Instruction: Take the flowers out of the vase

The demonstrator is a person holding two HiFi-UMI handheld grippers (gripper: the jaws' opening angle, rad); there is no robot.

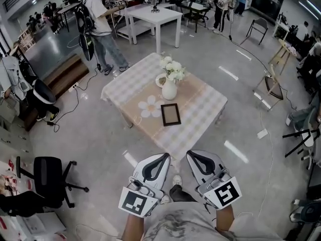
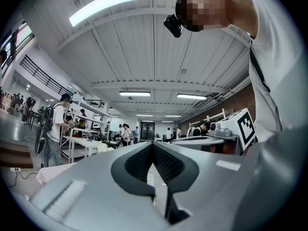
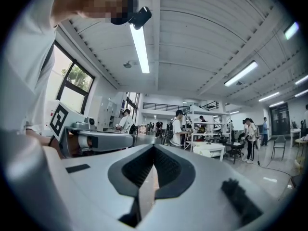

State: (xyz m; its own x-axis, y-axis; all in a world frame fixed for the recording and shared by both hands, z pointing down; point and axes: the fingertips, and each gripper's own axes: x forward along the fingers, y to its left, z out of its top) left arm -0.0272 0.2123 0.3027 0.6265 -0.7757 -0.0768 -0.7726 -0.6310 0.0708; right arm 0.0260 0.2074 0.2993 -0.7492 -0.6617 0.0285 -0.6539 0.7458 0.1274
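Head view: my left claw [image 1: 161, 158] and right claw [image 1: 195, 157], clenched and empty, must first reach the white flowers [image 1: 172, 69] in the round white vase [image 1: 169, 90].

The head camera looks steeply down; the tabletop [image 1: 200, 109] lies well ahead at 12 o'clock. Cameras close behind the left tongs [image 2: 153, 150] and the right tongs [image 3: 154, 152] face level. All views share the person with the backpack [image 1: 95, 19].

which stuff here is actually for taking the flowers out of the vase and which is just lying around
For the job: white flowers, white vase, left gripper, right gripper, both shut and empty.
Just lying about: dark picture frame near the vase, black office chair, white table at the back.
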